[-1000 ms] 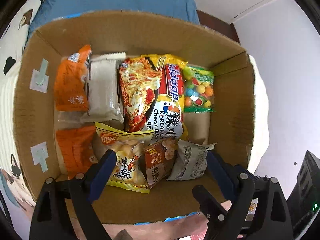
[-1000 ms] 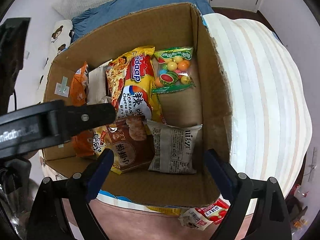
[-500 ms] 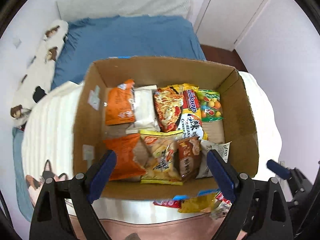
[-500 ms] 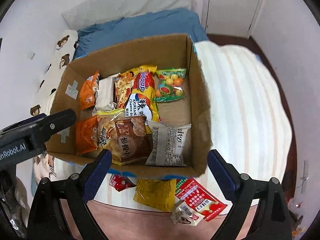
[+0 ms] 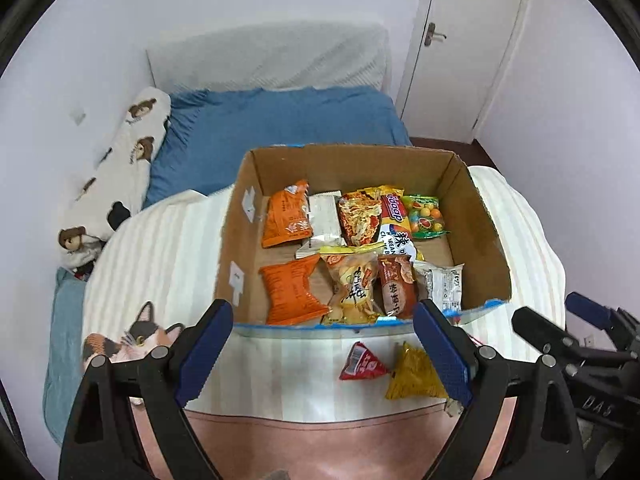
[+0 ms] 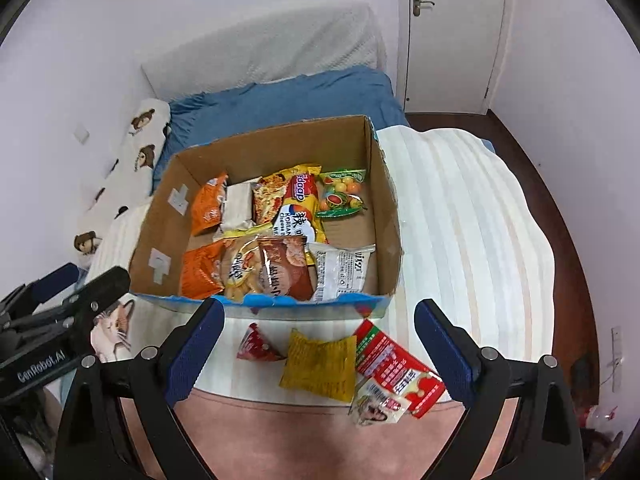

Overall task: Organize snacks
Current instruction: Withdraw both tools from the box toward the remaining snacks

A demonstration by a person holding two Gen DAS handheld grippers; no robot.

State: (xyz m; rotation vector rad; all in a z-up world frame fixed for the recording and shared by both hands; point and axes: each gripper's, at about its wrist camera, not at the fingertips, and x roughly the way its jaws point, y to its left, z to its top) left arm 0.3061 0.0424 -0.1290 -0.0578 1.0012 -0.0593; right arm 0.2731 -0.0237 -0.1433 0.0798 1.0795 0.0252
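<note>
Left hand-held gripper (image 5: pixel 324 344) and right hand-held gripper (image 6: pixel 320 340) gape empty above the bed's (image 6: pixel 460 216) near edge, short of the snack-filled box (image 5: pixel 486 232).

Bed (image 6: pixel 472 216) under striped white blanket, open cardboard box (image 6: pixel 390 216) of snacks on it, red triangular packet (image 6: pixel 256 349), yellow packet (image 6: pixel 320 366), red-and-white packet (image 6: pixel 396 364) just before box

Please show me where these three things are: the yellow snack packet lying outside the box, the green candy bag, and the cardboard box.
yellow snack packet (image 6: pixel 318 364), right wrist view, middle of its face
green candy bag (image 6: pixel 341 197), right wrist view, clear window
cardboard box (image 5: pixel 486 240), left wrist view, right inner wall
</note>
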